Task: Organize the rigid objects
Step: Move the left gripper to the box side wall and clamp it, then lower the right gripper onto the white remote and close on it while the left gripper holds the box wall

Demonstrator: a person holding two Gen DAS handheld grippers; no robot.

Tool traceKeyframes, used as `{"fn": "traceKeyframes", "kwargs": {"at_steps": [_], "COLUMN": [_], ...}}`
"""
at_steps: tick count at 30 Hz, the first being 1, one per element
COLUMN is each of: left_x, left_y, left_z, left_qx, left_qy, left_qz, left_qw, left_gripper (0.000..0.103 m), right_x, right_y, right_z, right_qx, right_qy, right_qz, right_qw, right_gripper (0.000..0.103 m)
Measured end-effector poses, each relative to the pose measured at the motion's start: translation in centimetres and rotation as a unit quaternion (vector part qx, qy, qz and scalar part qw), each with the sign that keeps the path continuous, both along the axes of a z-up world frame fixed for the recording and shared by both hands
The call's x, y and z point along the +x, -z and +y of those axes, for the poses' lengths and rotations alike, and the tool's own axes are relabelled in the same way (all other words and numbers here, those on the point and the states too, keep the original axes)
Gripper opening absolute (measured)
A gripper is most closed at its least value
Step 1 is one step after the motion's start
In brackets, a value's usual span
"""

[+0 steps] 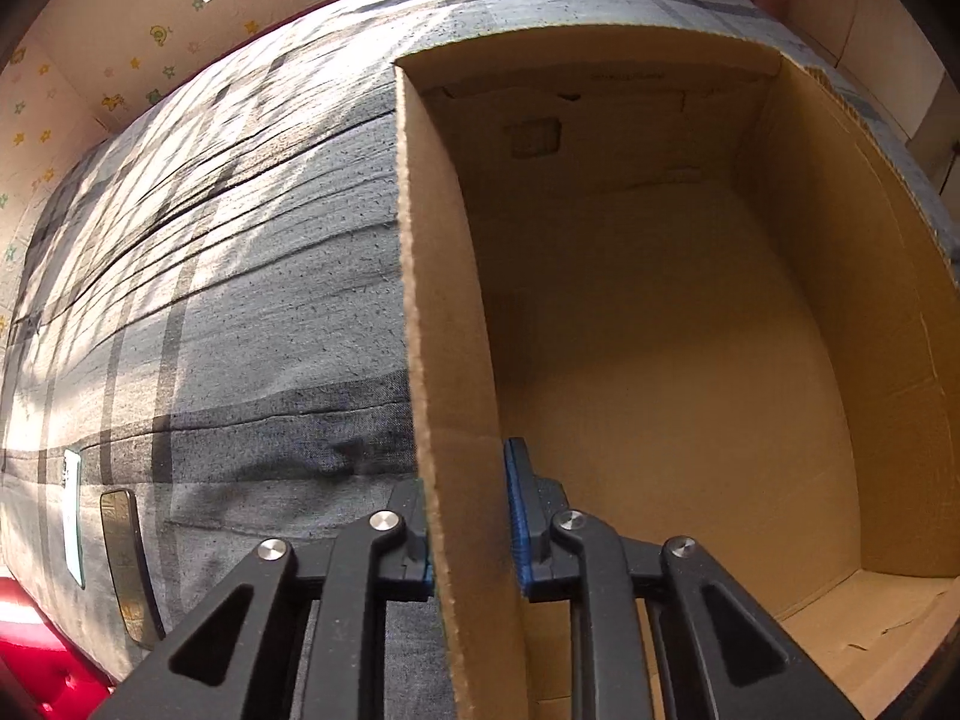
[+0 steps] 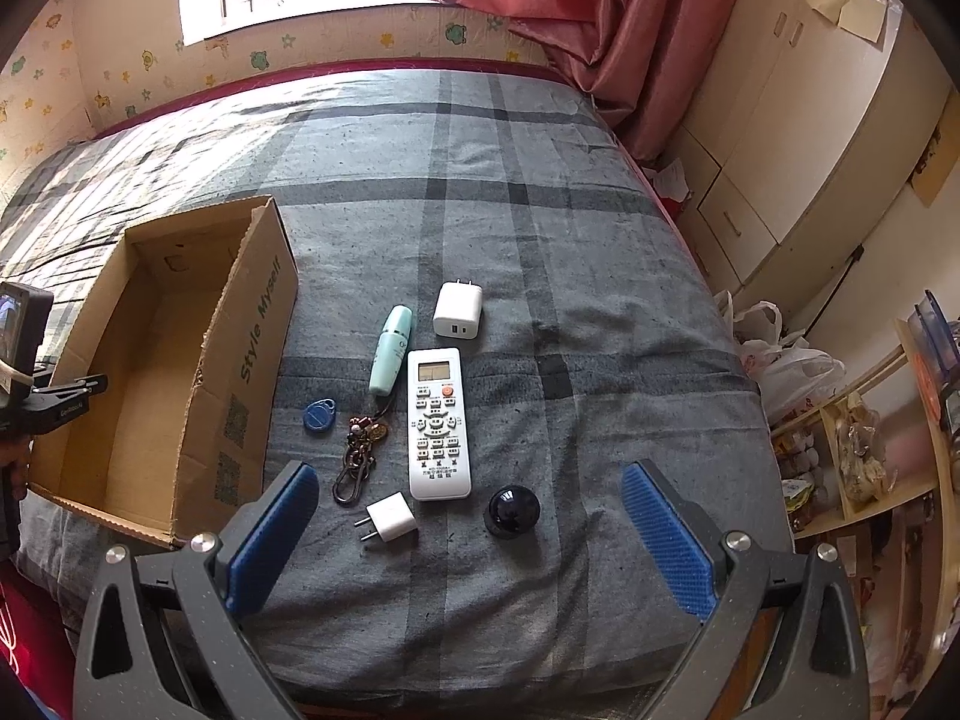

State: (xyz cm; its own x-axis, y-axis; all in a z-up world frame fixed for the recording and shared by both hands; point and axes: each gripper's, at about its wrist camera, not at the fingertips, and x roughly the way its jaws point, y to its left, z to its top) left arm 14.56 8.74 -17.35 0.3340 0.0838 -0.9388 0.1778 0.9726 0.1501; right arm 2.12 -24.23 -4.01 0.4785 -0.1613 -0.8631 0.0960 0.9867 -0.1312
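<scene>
An open, empty cardboard box (image 2: 246, 360) sits on the bed at the left. My left gripper (image 1: 471, 531) is shut on the box's left wall (image 1: 447, 330), one finger outside and one inside. My right gripper (image 2: 474, 534) is open and empty above the bed's near edge. Ahead of it lie a white remote (image 2: 437, 423), a large white charger (image 2: 458, 309), a small white plug (image 2: 389, 519), a black round object (image 2: 512, 511), a mint-green tube (image 2: 390, 348), a blue key fob (image 2: 320, 415) and a keychain (image 2: 359, 456).
The bed has a grey plaid cover (image 2: 540, 210). A phone (image 1: 129, 564) and a thin white item (image 1: 72, 516) lie on the bed left of the box. Wardrobes (image 2: 798, 120) and a cluttered shelf (image 2: 852, 450) stand to the right. A red curtain (image 2: 612, 18) hangs behind.
</scene>
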Motion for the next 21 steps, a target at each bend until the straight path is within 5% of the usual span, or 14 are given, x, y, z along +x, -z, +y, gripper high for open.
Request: {"fn": "traceKeyframes", "kwargs": {"at_steps": [12,21], "left_x": [-0.2,-0.3], "left_y": [0.2,0.2], "left_z": [0.4,1.2], "left_qx": [-0.007,-0.023], "left_qy": [-0.009,-0.014], "left_qz": [-0.002,-0.001], "left_qw": [0.9999,0.9996], "left_gripper": [0.018,0.018], "right_x": [0.8,4.8], "right_y": [0.4,3.2], "right_z": [-0.5,-1.5], "right_qx": [-0.007,0.033], "right_qy": [0.002,-0.047], "right_qz": [-0.006,0.042], "right_qw": [1.0,0.997], "right_gripper": [0.103,0.103]}}
